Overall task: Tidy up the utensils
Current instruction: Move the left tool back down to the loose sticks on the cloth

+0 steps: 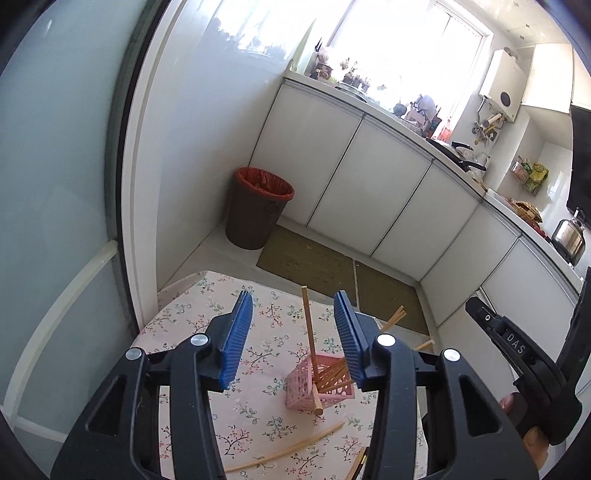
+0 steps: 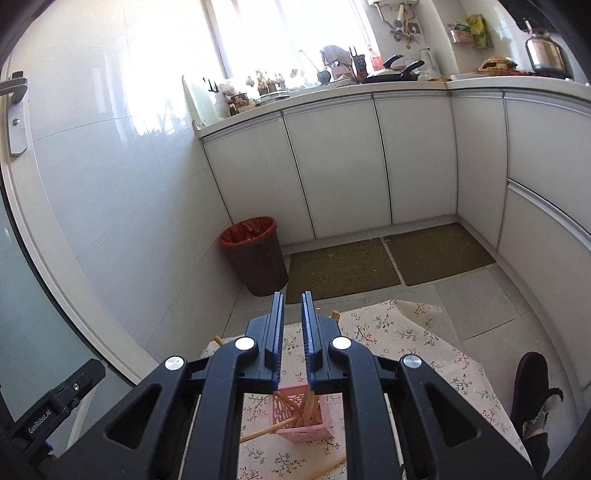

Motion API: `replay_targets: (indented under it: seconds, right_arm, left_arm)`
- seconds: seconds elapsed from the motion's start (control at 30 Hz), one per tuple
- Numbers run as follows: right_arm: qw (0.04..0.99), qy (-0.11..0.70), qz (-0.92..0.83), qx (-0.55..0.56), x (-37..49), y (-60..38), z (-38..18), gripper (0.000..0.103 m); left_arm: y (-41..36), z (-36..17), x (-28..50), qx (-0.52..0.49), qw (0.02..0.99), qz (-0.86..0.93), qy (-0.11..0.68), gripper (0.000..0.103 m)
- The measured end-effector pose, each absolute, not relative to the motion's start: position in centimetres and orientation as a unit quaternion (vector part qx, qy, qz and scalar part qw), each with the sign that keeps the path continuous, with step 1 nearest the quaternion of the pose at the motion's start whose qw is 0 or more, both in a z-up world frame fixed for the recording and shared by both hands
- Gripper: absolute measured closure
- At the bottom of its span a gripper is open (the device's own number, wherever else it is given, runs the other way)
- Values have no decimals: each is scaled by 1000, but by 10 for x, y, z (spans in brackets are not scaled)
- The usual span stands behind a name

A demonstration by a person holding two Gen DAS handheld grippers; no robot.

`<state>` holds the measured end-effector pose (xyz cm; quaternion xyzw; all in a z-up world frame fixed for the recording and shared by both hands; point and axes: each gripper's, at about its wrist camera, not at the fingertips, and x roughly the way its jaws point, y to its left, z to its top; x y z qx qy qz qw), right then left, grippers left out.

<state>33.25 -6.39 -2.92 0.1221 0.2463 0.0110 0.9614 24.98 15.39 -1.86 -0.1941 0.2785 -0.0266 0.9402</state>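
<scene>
L gripper (image 1: 293, 339) jaws wide apart, empty. R gripper (image 2: 292, 343) jaws nearly closed w/ a narrow gap, nothing seen between. Below both: pink basket (image 1: 319, 386) on table (image 1: 184, 317), several chopsticks (image 1: 309, 332) already in; a few loose ones (image 1: 284, 448) left. Writing: "DAS", "GenRobot.AI".

In the left wrist view, white capitals reading "DAS" stand on the black body of the right gripper (image 1: 517, 345), near the right edge of the frame; they may be only part of a longer word, since the casing cuts the view there. In the right wrist view, white letters "GenRobot.AI" run slantwise along the black casing of the left gripper (image 2: 51, 417), at the lower left edge. The packets on the wall rack (image 2: 471, 31) carry print too small to read.
</scene>
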Motion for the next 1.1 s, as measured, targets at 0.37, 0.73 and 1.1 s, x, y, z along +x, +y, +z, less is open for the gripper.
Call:
replay_targets:
  seconds: [0.37, 0.73, 1.1]
  right_arm:
    - [964, 245, -18, 106, 291, -82, -31, 75]
    - [963, 239, -52, 116, 247, -103, -38, 34]
    - [952, 250, -85, 152, 216, -135, -57, 7]
  left_arm:
    - [122, -8, 239, -148, 950, -38, 272, 55]
    - [84, -9, 224, -84, 959, -36, 269, 24]
    - [56, -28, 211, -42, 953, -57, 295, 8]
